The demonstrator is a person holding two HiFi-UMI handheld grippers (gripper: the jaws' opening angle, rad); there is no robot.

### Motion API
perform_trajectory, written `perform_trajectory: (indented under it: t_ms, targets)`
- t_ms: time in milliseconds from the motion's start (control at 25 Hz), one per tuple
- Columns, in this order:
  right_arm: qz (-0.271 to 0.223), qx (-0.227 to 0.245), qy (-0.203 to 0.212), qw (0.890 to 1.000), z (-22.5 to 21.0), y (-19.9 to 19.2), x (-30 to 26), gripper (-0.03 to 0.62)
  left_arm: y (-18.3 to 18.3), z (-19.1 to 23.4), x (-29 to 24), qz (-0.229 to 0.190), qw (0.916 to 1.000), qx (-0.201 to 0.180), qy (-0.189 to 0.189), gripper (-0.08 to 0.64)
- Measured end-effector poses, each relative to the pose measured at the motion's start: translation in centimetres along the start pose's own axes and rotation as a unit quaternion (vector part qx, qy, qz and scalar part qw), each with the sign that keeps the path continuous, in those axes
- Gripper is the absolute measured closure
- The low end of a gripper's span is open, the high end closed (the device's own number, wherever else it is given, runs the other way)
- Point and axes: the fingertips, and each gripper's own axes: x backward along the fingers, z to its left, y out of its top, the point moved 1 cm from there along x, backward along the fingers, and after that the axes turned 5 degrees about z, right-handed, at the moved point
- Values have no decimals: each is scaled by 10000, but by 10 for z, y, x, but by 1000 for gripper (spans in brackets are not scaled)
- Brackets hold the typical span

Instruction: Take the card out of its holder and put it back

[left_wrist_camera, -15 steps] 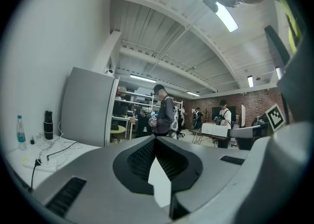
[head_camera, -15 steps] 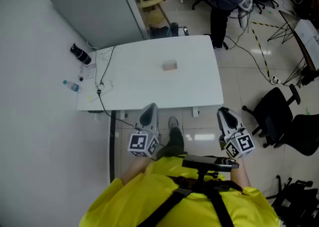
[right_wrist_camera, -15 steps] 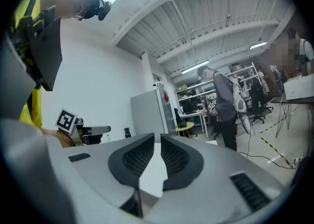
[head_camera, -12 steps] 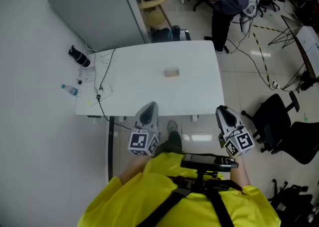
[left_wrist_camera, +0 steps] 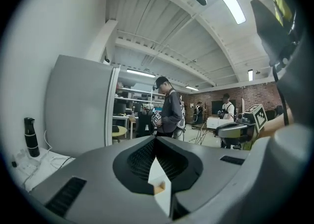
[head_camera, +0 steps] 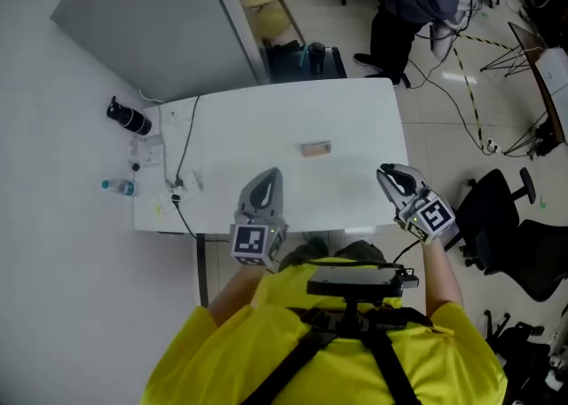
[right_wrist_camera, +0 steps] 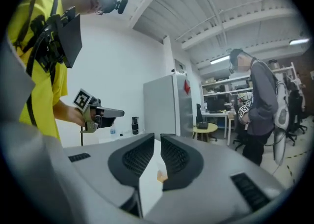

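Bearing markers, left gripper (head_camera: 264,178) and right gripper (head_camera: 389,173) hover.

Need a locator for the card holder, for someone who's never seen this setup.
Find the white table beside the grey cabinet. The card holder is the small tan block alone near the tabletop's middle. Everything else, the black bottle and cables, sits at the left edge.

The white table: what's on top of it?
A small tan block lies near the middle of the table, and a thin black cable runs down its left side. Whether a card sits inside the block is too small to tell.
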Motion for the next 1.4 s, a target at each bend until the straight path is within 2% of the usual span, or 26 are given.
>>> perform_trajectory:
  t_ms: [200,280,320,440,720,880,1000,1120,1280,1400]
  targets:
    - [637,391,587,9955,-27,-35,-54,546,-7,12,-29,143,9998,142,66,557]
    - [878,522,952,9902,-33,-51,-76,483,-10,13,-35,196,9996,142,156,557]
    - [1008,598,1091,9871,-35,-61,-85,472,-12,12,-36,246,9993,137,241,557]
    - [1262,743,1397,9793,-44,-87,-112,494,-22,10,-36,441,9976,187,496,557]
    - [1639,1337,2119,9541,-50,-131,-174,494,-48,10,-46,803,9940,229,712,557]
    - [1903,1873,2234,9375,-52,-155,-192,494,-57,13,-53,870,9926,277,799,557]
    - [1928,2380,2156,9272,-45,-141,-197,494,-60,20,-51,880,9915,318,907,557]
    - [1932,2514,2175,9231,-37,-143,-202,494,-69,26,-46,961,9899,422,951,557]
    - [1966,2733,2286,9134,-42,-162,-207,494,-75,20,-50,1048,9908,385,763,557]
    - [1953,2975,2489,9008,-43,-170,-213,552,-80,16,-59,1044,9925,260,585,557]
